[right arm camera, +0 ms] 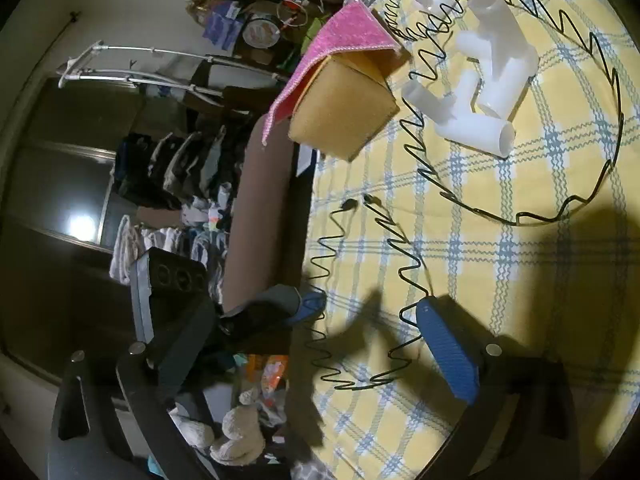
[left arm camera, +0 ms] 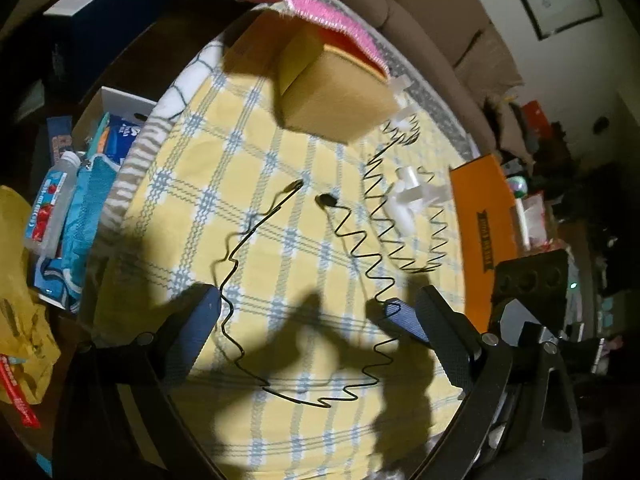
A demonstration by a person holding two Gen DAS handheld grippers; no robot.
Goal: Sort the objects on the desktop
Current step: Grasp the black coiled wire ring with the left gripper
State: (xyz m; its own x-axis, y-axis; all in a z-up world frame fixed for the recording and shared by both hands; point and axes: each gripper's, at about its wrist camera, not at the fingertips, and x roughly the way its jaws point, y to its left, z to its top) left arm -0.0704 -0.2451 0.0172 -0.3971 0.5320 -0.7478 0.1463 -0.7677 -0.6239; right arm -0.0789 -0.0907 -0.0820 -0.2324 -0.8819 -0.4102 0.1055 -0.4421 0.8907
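Observation:
A black zigzag wire loop (left arm camera: 244, 236) lies on the yellow checked tablecloth (left arm camera: 192, 208), its two ends apart near the middle. My left gripper (left arm camera: 304, 312) is open low over it, one pad on each side of the loop. In the right wrist view the same loop (right arm camera: 408, 264) sits between the open fingers of my right gripper (right arm camera: 368, 312). A second wire loop (right arm camera: 600, 152) rings several white pipe fittings (right arm camera: 488, 80). A yellow sponge block (left arm camera: 336, 92) with a pink cloth (left arm camera: 332, 20) on top stands beyond.
An orange box (left arm camera: 484, 216) lies at the table's right edge. Left of the table a box holds a bottle (left arm camera: 52, 200) and blue packets. A brown sofa (right arm camera: 256, 208) runs along the table's far side. The other gripper's blue pad (left arm camera: 404, 316) shows beside mine.

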